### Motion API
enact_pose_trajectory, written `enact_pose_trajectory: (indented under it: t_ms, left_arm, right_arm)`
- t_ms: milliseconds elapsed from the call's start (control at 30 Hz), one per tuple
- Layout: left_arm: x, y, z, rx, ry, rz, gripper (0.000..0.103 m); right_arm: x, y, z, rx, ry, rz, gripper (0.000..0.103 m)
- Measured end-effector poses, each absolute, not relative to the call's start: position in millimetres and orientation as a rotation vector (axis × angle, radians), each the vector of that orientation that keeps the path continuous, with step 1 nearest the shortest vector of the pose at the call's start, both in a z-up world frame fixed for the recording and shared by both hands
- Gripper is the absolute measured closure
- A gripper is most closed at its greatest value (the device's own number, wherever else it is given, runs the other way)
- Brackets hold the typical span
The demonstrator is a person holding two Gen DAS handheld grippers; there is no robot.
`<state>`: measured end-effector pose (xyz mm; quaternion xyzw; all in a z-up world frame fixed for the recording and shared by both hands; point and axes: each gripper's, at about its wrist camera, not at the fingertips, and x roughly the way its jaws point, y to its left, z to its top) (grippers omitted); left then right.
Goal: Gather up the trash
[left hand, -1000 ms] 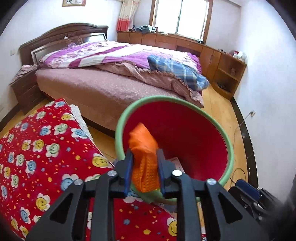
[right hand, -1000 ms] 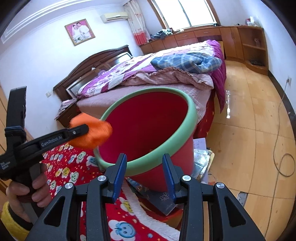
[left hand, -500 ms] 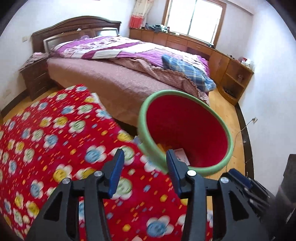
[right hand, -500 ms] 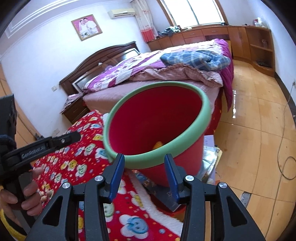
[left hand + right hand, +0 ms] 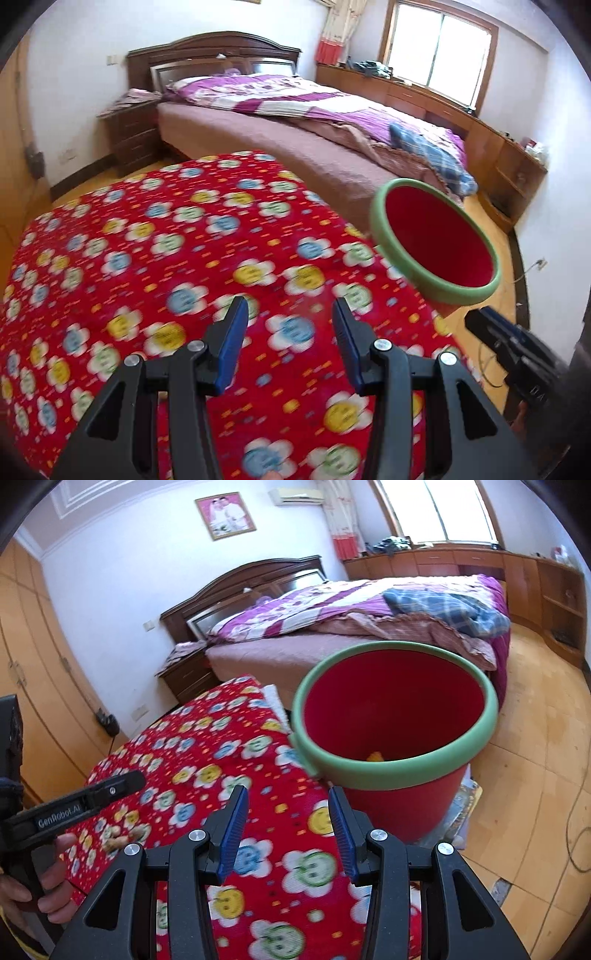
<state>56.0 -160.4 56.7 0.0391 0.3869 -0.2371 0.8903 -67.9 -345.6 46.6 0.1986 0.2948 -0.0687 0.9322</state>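
Observation:
The red bucket with a green rim (image 5: 397,775) stands on the floor beside the table, and a scrap of orange trash (image 5: 375,756) lies at its bottom. In the left wrist view the bucket (image 5: 439,284) is off to the right. My left gripper (image 5: 289,306) hangs open and empty over the red flowered blanket (image 5: 166,240). Its black finger (image 5: 92,799) shows at the left of the right wrist view, held by a hand (image 5: 48,886). My right gripper (image 5: 287,794) points at the blanket's edge just before the bucket. Its jaws are opening with nothing between them. Small tan scraps (image 5: 118,840) lie on the blanket.
A bed (image 5: 332,642) with purple bedding stands behind the bucket, with a dark nightstand (image 5: 133,136) beside it. Wooden cabinets (image 5: 480,565) line the far wall. Papers (image 5: 461,812) lie on the floor under the bucket. A cable (image 5: 576,834) trails over the floor at right.
My left gripper opened and dropped the orange trash into the bucket, then swung left over the blanket. My right gripper's jaws widened and it shifted a little left of the bucket.

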Motion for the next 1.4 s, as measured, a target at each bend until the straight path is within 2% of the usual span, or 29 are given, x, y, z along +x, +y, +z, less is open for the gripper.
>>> enact_pose_trajectory:
  t_ms: [67,733,1400]
  left_arm:
    - [51,-148,57,0.079,0.793,-0.459,0.056]
    - [19,-69,43,-0.013,0.802,-0.251,0.055]
    - [11,-62,40,-0.015,0.802,-0.203,0.055]
  right_arm:
    - [-67,-337,48,0.391,0.607,-0.127,0.039]
    - [-80,-269,60,0.249,0.564,-0.077,0.038]
    - [-79,-258,53,0.237,0.582,-0.075,0.038]
